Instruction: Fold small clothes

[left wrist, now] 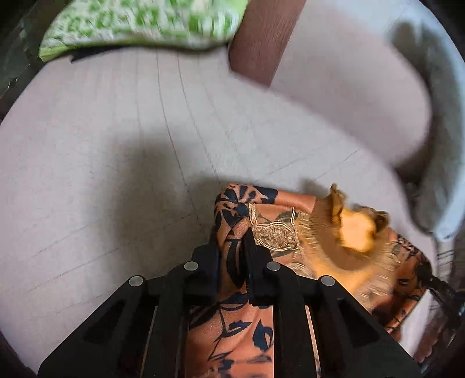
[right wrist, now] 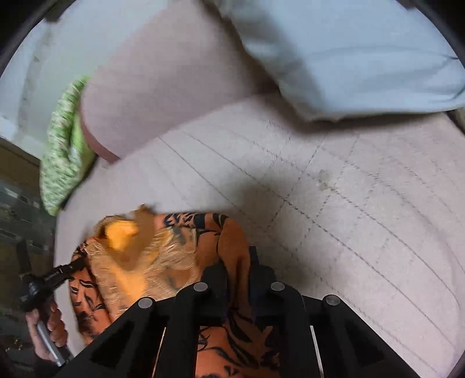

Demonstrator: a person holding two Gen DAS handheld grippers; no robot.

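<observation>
While your left gripper and right gripper each pinch a fold of the small orange garment with dark leaf print, it hangs between them over the pale pink quilted mattress. Farther back lie a green-and-white patterned cushion and a pale blue pillow. Only your right view shows your left hand; only your left shows a brown wooden post.

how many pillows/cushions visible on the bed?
2. Green patterned cushion at the bed's far edge; pale blue pillow at the other far side. More may lie outside view.
</observation>
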